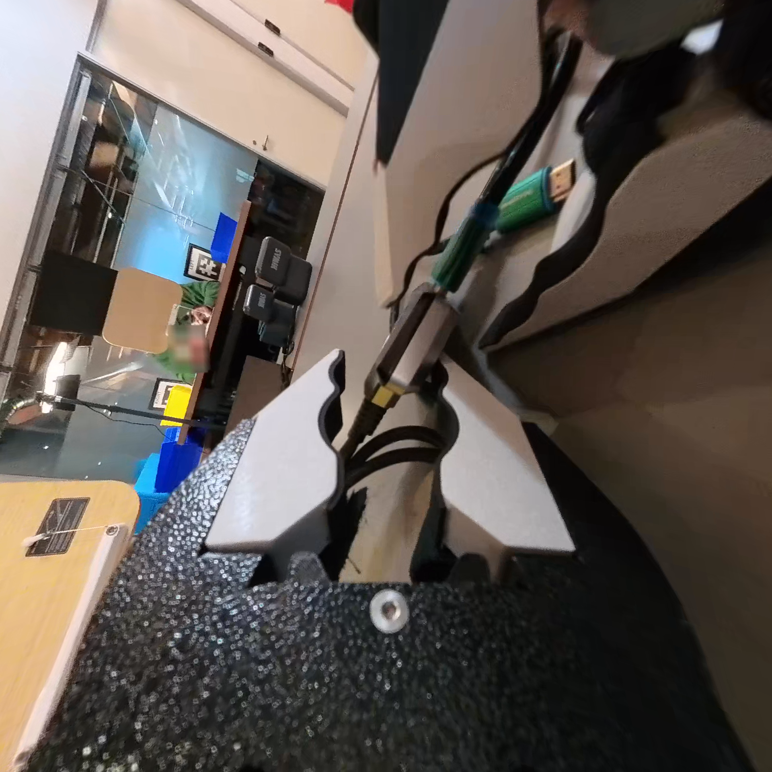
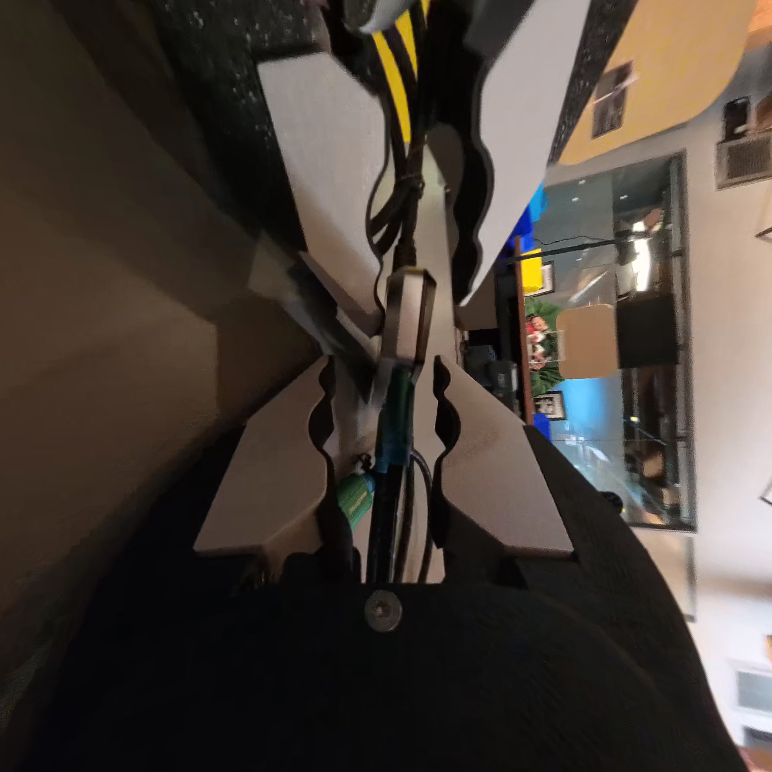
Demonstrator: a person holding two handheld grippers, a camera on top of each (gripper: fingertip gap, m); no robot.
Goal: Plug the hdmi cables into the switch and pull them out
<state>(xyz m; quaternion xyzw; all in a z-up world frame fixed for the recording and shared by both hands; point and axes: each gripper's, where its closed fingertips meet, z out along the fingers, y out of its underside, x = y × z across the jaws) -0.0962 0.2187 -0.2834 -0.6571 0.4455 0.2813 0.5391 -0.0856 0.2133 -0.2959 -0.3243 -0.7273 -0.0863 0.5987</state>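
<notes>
A small grey metal HDMI switch (image 1: 413, 338) lies on the pale table (image 1: 451, 125). A green plug (image 1: 455, 255) sits in its far end, and a black cable with a yellow collar (image 1: 384, 397) leaves its near end. A second green plug (image 1: 534, 196) with a gold tip lies loose beside it. My left gripper (image 1: 392, 367) is open, its tips on either side of the switch's near end and the black cables. My right gripper (image 2: 382, 361) faces it from the other end. It is open around the inserted green plug (image 2: 397, 409), just short of the switch (image 2: 407, 317).
The two grippers point at each other, and the left one's fingers (image 2: 326, 188) show in the right wrist view. The loose green plug (image 2: 355, 497) lies by my right fingers. A black screen edge (image 1: 401, 62) stands at the back of the table. A person in green (image 1: 200, 292) and blue and yellow bins (image 1: 177, 405) are far behind.
</notes>
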